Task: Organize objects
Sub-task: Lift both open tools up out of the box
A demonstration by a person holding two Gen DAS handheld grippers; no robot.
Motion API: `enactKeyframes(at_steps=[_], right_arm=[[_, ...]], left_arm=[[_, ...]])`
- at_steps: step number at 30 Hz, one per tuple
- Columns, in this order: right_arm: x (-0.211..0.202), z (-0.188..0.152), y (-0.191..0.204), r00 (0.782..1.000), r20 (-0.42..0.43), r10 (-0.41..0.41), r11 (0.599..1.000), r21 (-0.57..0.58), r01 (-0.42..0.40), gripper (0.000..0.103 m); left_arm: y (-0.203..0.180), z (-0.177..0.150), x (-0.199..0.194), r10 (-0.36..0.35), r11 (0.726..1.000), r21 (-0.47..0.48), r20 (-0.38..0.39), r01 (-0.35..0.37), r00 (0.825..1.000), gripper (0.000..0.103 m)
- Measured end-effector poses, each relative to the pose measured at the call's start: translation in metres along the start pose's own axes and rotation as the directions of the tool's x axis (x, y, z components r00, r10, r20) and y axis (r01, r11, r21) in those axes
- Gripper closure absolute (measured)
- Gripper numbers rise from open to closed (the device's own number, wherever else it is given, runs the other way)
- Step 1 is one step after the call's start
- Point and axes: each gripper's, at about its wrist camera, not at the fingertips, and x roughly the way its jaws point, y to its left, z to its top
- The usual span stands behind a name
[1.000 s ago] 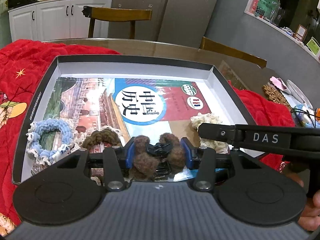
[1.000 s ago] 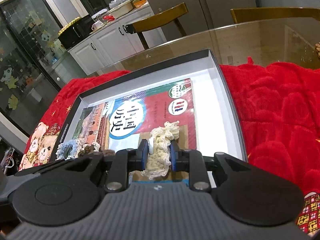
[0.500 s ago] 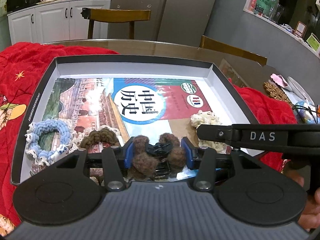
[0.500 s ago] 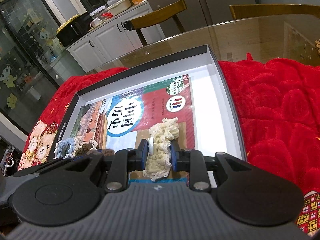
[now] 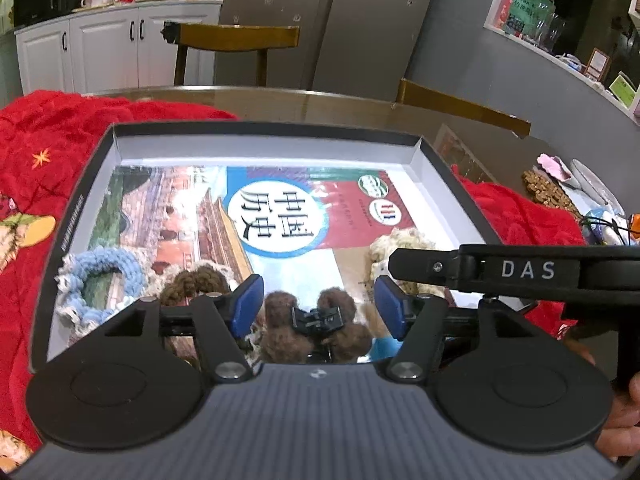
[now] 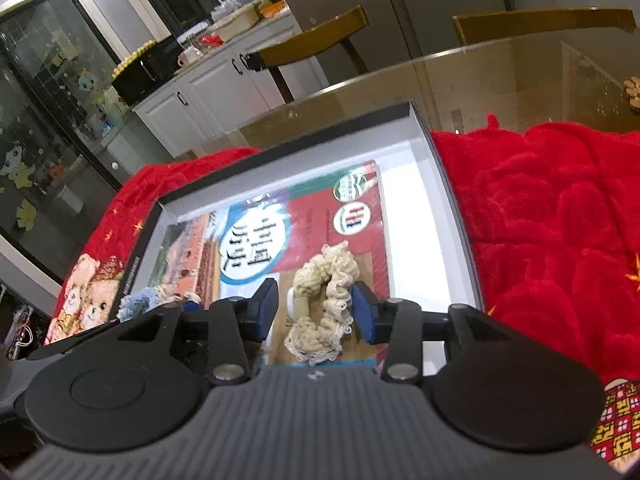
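A shallow black box (image 5: 256, 130) with a white inside holds a history textbook (image 5: 280, 216). My left gripper (image 5: 318, 306) is open, its blue pads apart on either side of a brown fuzzy hair clip (image 5: 316, 328) that lies on the book. My right gripper (image 6: 316, 310) is open around a cream crocheted scrunchie (image 6: 324, 300) lying on the book (image 6: 320, 216) near the box's right wall (image 6: 448, 216). The scrunchie also shows in the left wrist view (image 5: 396, 246), partly behind the right gripper's black body (image 5: 516, 270).
A blue crocheted scrunchie (image 5: 100, 276) and a brown scrunchie (image 5: 196, 284) lie at the box's near left. The box sits on a red blanket (image 6: 552, 208) over a glass table (image 5: 320, 100). Wooden chairs (image 5: 232, 40) stand behind. Small clutter (image 5: 552, 188) lies at the right.
Both grippers have opened: the left let go of the brown hair clip, the right let go of the cream scrunchie. Both items now lie on the book.
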Motion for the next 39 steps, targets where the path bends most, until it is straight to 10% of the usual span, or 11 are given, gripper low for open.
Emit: enactKeyframes(at_steps=[21, 39], right_arm=[[-0.118, 0.003, 0.043, 0.966, 0.238, 0.103, 0.994, -0.063, -0.091, 0.033], [-0.150, -0.040, 0.068, 0.944, 0.298, 0.141, 0.989, -0.077, -0.123, 0.028]], left_arm=[[0.001, 0.027, -0.156, -0.053, 0.998, 0.042, 0.268, 0.044, 0.962, 0.031], [-0.003, -0.023, -0.264, -0.118, 0.985, 0.161, 0.380, 0.060, 0.917, 0.031]])
